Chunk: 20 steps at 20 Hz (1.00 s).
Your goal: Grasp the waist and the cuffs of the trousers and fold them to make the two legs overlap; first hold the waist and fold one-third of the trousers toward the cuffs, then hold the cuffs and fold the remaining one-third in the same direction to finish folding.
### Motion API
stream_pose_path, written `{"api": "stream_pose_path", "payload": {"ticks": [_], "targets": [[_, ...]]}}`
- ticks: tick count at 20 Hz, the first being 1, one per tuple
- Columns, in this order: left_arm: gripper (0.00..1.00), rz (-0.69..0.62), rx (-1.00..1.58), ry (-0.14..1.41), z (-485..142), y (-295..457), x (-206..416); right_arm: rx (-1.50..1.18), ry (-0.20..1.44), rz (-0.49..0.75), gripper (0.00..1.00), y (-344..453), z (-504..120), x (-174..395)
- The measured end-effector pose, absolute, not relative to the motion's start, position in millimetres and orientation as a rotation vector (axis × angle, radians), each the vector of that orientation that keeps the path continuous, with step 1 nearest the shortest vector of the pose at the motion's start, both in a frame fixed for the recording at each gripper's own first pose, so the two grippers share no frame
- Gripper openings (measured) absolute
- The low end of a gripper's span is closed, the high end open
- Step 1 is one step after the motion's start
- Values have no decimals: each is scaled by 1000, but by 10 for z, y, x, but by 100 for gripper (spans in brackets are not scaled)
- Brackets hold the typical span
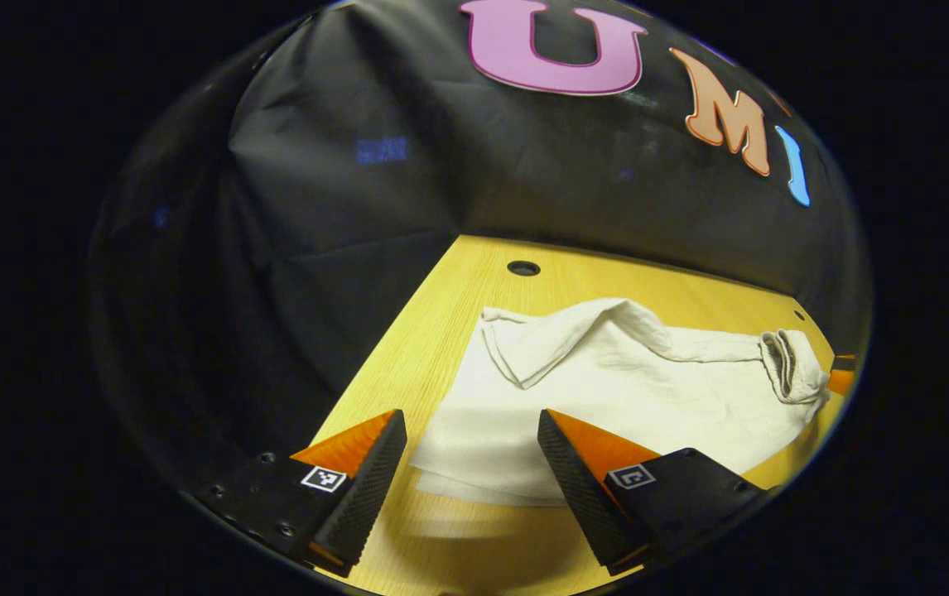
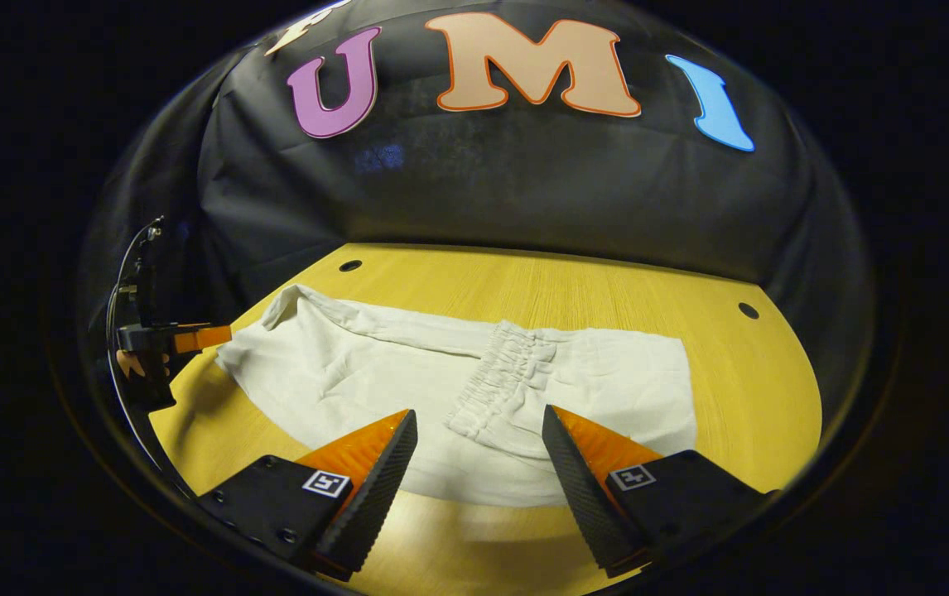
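Jaws spread wide on both grippers, nothing between them: that is how we find the left gripper (image 1: 471,443) and the right gripper (image 2: 479,443), each hovering at the near edge of the yellow table (image 2: 574,285). Across that table lie the white trousers (image 2: 408,389), stretched flat with their long axis running side to side. In the right gripper view the gathered elastic waist (image 2: 501,377) sits just beyond and between the right jaws, a flatter layer of cloth continuing past it to the right. In the left gripper view the cloth's stacked near edge (image 1: 483,476) lies between the left jaws, and a loose flap (image 1: 541,343) has turned over on top farther back. We judge this end to be the cuffs, though the seams are too soft to confirm. The waist reads in that view as a bunched roll (image 1: 789,368) far to the right. We judge the right gripper nearer the waist, so the next waist grasp falls to it.
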State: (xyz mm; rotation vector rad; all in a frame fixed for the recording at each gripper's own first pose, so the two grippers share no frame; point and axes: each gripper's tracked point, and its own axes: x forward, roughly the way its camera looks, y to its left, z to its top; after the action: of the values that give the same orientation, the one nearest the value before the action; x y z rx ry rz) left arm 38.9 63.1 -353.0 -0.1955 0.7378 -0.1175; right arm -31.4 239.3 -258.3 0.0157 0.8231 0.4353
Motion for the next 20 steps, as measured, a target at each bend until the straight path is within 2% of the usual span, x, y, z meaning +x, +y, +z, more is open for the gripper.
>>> {"api": "stream_pose_path", "payload": {"ticks": [2,4,6,7,9,10,12,13,14,15,17,19,20], "targets": [[99,-113,-211,775,-3676,612,361,4,823,426,94,2348,-2565,-332],[99,-108,-231,811,-3763,598,314,-2,820,417,98,2316,-2548,-342],[100,-115,-222,787,-3764,611,350,-1,818,408,94,2305,-2535,-346],[96,-119,-215,799,-3772,598,325,1,817,405,98,2302,-2542,-351],[97,-122,-177,808,-3790,623,311,7,822,399,98,2317,-2546,-356],[95,-122,-158,828,-3821,645,292,9,822,397,94,2320,-2550,-354],[84,-139,-162,820,-3745,686,308,10,827,395,98,2328,-2566,-378],[70,-145,-159,828,-3732,726,294,11,829,393,94,2328,-2571,-390],[64,-156,-164,820,-3711,751,308,12,831,390,94,2323,-2566,-385],[54,-179,-180,817,-3663,760,304,12,828,385,98,2307,-2556,-389],[20,-189,-205,803,-3616,807,321,9,817,381,98,2273,-2518,-392],[3,-180,-206,794,-3582,879,331,1,809,396,94,2249,-2487,-410],[0,-183,-209,798,-3562,879,341,-7,803,406,94,2226,-2475,-403]]}}
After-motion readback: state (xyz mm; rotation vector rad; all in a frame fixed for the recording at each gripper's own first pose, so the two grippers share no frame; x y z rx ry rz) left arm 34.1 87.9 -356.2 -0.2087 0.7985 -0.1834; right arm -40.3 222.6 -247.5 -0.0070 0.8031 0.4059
